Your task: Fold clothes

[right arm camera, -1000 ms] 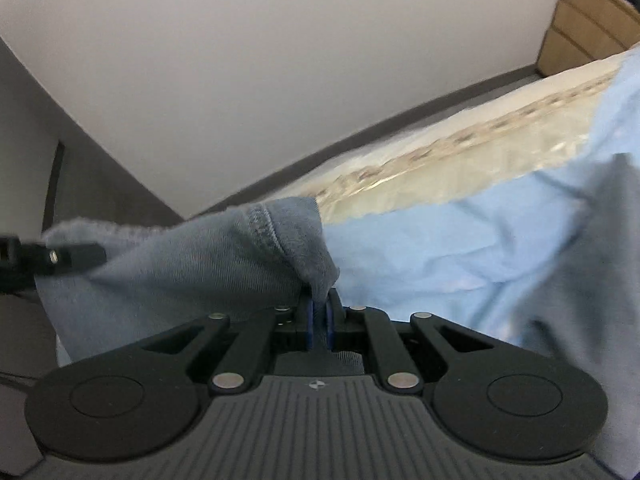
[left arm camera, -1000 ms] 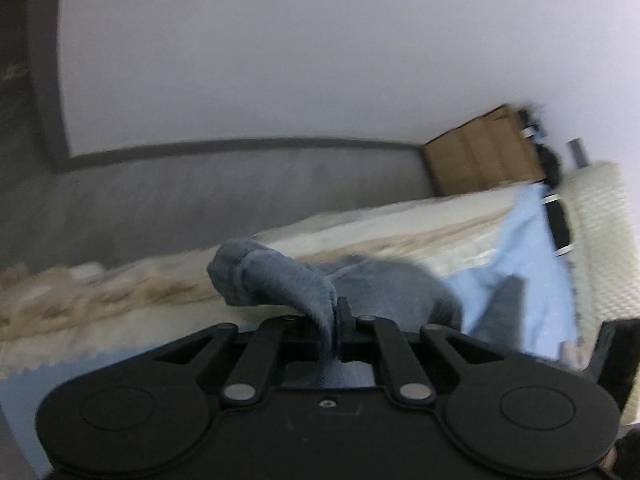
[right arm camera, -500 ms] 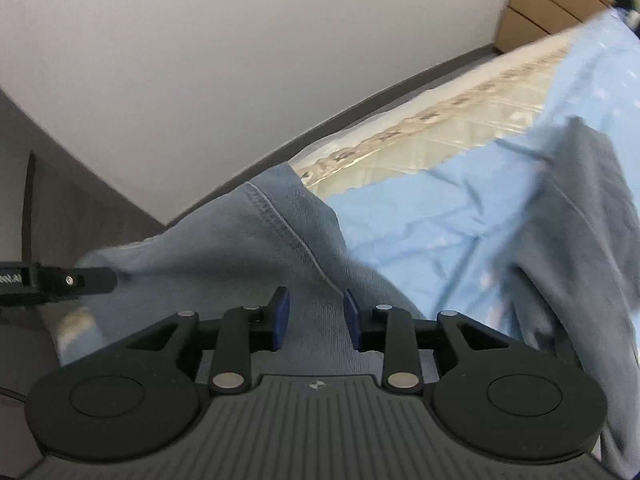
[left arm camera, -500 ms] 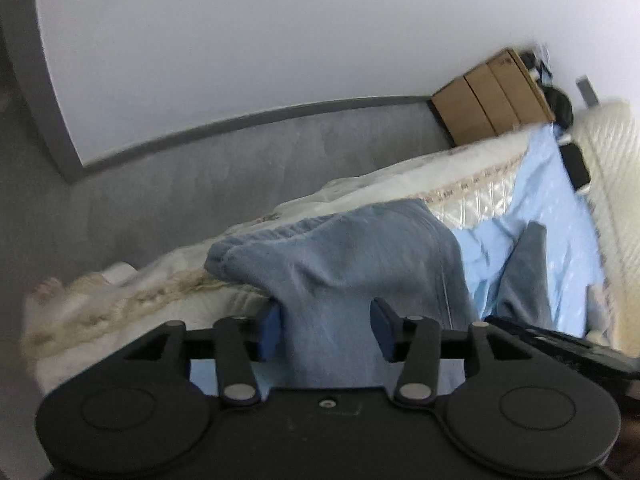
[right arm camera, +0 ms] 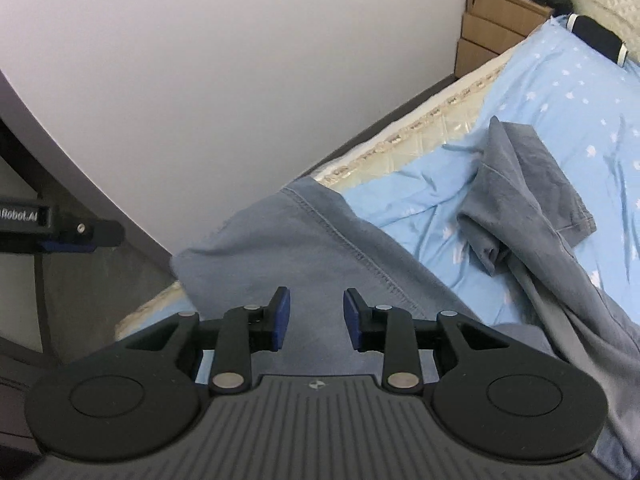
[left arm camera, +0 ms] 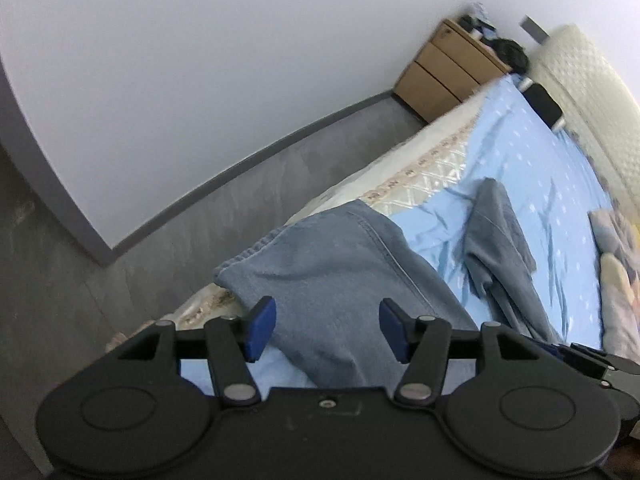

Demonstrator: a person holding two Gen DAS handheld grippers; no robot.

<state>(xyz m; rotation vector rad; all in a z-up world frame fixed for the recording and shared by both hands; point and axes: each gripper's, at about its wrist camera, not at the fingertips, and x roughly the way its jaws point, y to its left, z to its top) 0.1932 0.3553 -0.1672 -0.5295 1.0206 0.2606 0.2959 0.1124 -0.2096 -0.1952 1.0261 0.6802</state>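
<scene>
Jeans lie free on the bed, both grippers open above the near leg

Jeans (right arm camera: 320, 248) fill the lower middle of both wrist views, spread on the light-blue bed sheet (right arm camera: 560, 92) that covers the right half of each frame. One leg runs from the bottom centre of the frame up and to the left, ending in a hem that overhangs the quilted mattress edge (right arm camera: 420, 132) towards the grey floor. Its long axis therefore slants from lower right to upper left, with the stitched side seam running the same way. The other leg (right arm camera: 528, 200) lies crumpled to the right, bunched on itself further up the sheet and well apart from either set of jaws.

In the left wrist view, the left gripper (left arm camera: 327, 330) hangs over the near leg with its jaws about half open; they have just been opening, and the denim shows between and beyond the pads without being pinched. The right gripper (right arm camera: 317, 320) stands narrower, roughly a quarter open, having also just let go, and it too holds nothing; the cloth lies below its pads. The left gripper's finger also shows at the left edge of the right wrist view, level with the hem, so the left hand appears nearer the hem end. Judging by this, the crumpled leg on the right is the piece still to straighten, and the right hand is the closer one to it.
</scene>
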